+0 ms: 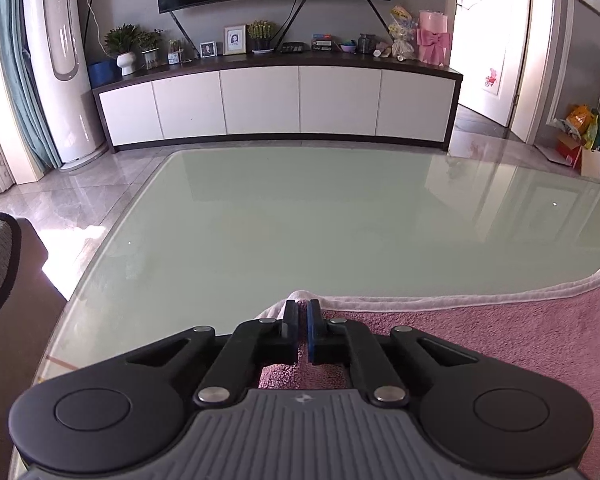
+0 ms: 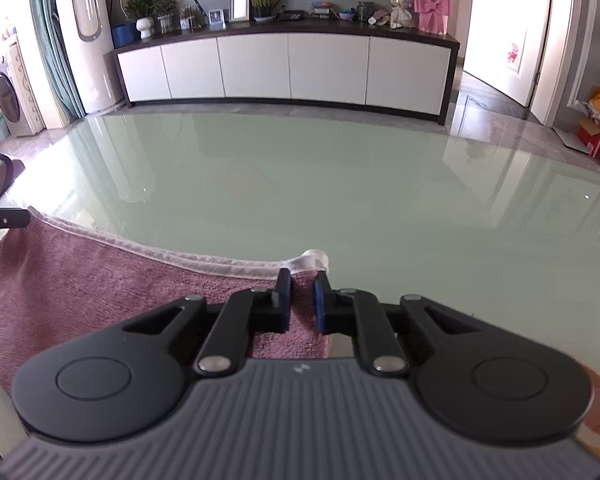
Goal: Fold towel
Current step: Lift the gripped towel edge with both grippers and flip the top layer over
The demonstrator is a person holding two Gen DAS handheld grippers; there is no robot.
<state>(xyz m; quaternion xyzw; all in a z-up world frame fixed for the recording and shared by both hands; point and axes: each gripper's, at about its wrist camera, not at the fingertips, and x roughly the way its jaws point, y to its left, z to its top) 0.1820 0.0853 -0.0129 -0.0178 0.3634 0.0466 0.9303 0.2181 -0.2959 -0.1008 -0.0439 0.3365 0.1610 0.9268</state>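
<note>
A pink towel [image 1: 480, 340] with a white hem lies on the near part of a glass table [image 1: 300, 216]. My left gripper [image 1: 303, 308] is shut on the towel's far left corner, jaws nearly together with cloth between them. In the right wrist view the same towel [image 2: 100, 280] stretches left. My right gripper [image 2: 302, 278] is at the far right corner; its jaws stand a small gap apart with towel cloth between them, and the white corner tip [image 2: 314, 258] pokes out past the fingertips. The left gripper's tip shows at the left edge [image 2: 4, 218].
The glass table [image 2: 340, 184] stretches far ahead of both grippers. A white TV cabinet [image 1: 280, 104] stands beyond it. A sofa edge [image 1: 0, 264] is to the left, and boxes and bags [image 1: 580, 136] are at the right by the door.
</note>
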